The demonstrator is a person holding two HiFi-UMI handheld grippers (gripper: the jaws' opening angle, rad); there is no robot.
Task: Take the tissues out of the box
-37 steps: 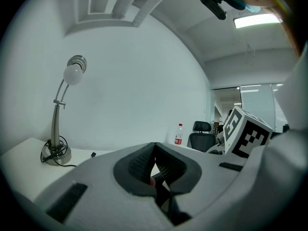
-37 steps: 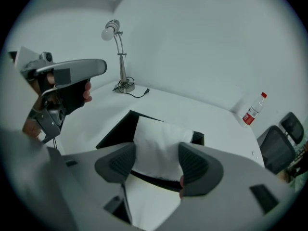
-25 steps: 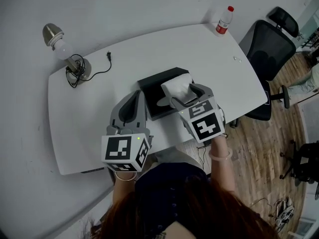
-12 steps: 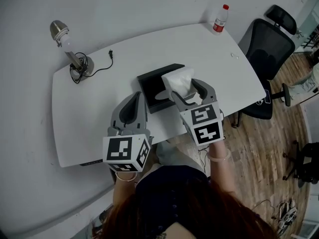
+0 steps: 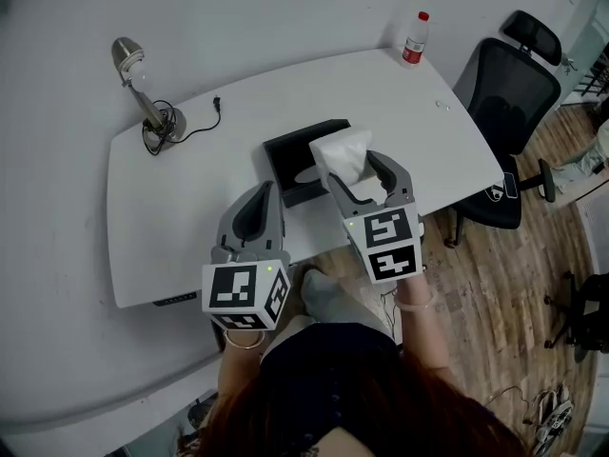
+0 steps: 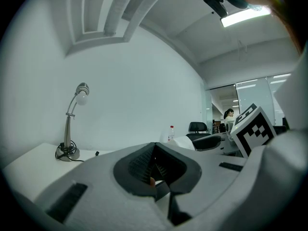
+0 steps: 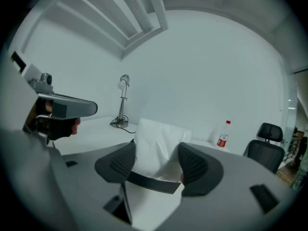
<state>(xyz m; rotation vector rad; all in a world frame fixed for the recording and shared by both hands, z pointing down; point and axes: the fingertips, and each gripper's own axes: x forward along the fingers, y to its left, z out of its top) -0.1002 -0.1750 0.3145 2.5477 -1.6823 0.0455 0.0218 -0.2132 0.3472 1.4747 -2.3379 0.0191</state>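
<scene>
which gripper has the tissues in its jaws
The right gripper: its jaws press on the white tissues from both sides, over the black box. The left gripper has its jaws together with nothing between them.

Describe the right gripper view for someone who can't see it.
The right gripper is closed on a white wad of tissues standing up between its jaws. Behind it, a white table holds a desk lamp and a plastic bottle.

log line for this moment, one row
right gripper: shut on tissues over box | left gripper: shut, empty, apart from box
</scene>
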